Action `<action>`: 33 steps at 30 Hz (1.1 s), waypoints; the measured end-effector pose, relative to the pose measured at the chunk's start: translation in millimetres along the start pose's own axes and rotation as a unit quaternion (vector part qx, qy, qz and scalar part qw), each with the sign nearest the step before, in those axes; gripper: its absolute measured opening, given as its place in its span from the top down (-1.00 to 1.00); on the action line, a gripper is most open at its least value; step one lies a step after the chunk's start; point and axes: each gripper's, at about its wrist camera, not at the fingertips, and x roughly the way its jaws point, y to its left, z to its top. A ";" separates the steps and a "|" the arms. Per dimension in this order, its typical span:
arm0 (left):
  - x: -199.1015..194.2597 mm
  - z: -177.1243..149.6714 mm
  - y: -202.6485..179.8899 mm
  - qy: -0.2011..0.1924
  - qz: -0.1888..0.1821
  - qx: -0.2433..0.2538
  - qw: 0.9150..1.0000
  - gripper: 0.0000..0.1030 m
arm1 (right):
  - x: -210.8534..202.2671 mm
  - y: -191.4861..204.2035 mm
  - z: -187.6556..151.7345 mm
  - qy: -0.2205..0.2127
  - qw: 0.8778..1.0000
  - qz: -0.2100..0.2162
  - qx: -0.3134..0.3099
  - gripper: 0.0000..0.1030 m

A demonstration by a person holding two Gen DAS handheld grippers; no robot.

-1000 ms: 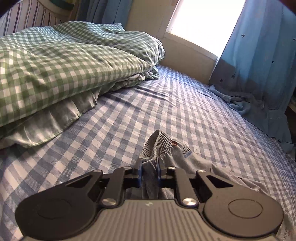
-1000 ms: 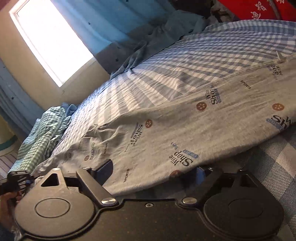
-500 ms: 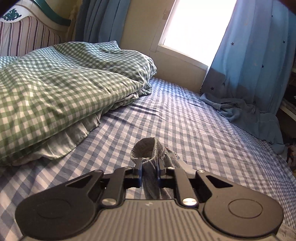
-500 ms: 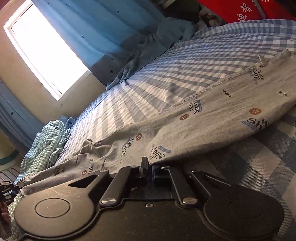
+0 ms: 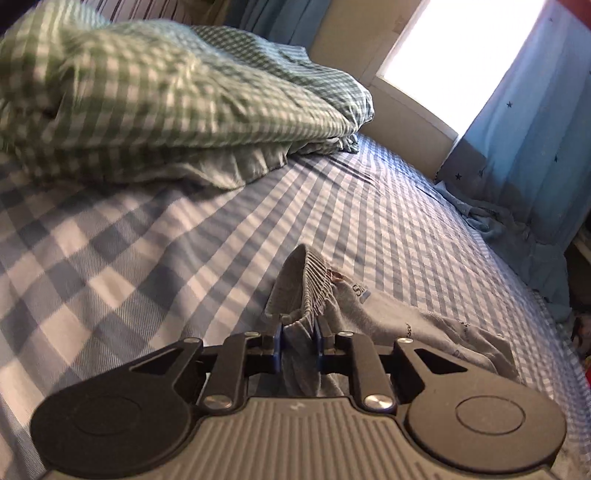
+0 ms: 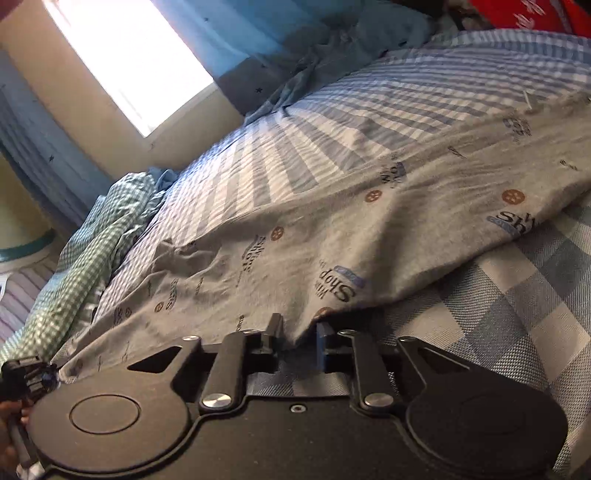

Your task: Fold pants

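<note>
Grey printed pants (image 6: 369, 229) lie stretched across the blue checked bed sheet (image 6: 369, 122). My left gripper (image 5: 298, 345) is shut on the bunched elastic waistband (image 5: 306, 284) and holds it just above the sheet (image 5: 184, 240). My right gripper (image 6: 298, 334) sits at the near edge of a pant leg; its jaws stand slightly apart with the fabric edge between them. The left gripper also shows in the right wrist view (image 6: 26, 373) at the far left, at the waistband end.
A green checked duvet (image 5: 166, 99) is piled at the head of the bed. Blue star curtains (image 5: 535, 129) hang by the bright window (image 6: 122, 55) and pool on the bed's far edge. Red fabric (image 6: 524, 14) lies beyond the bed.
My left gripper has dropped lower and nearer the sheet with the waistband. My right gripper's jaws, tightly shut half a second ago, now stand a little apart at the pant leg's edge.
</note>
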 end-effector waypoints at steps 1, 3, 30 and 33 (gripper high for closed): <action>-0.8 -1.8 3.2 -0.002 -0.001 -0.006 1.000 0.50 | -2.5 6.0 -2.0 0.002 1.000 0.010 -0.026 -0.01; -7.7 -3.9 2.7 -0.015 0.009 0.001 1.000 -0.37 | -7.5 18.9 -5.0 0.010 0.997 0.031 -0.071 -0.60; 81.0 -83.0 -161.6 -0.005 0.049 0.299 0.953 -0.99 | 235.5 175.8 133.4 0.174 0.955 0.201 -0.129 -0.74; 80.8 -81.5 -156.4 0.002 0.041 0.288 0.957 -0.99 | 232.4 175.7 117.6 0.187 0.946 0.212 -0.156 -0.47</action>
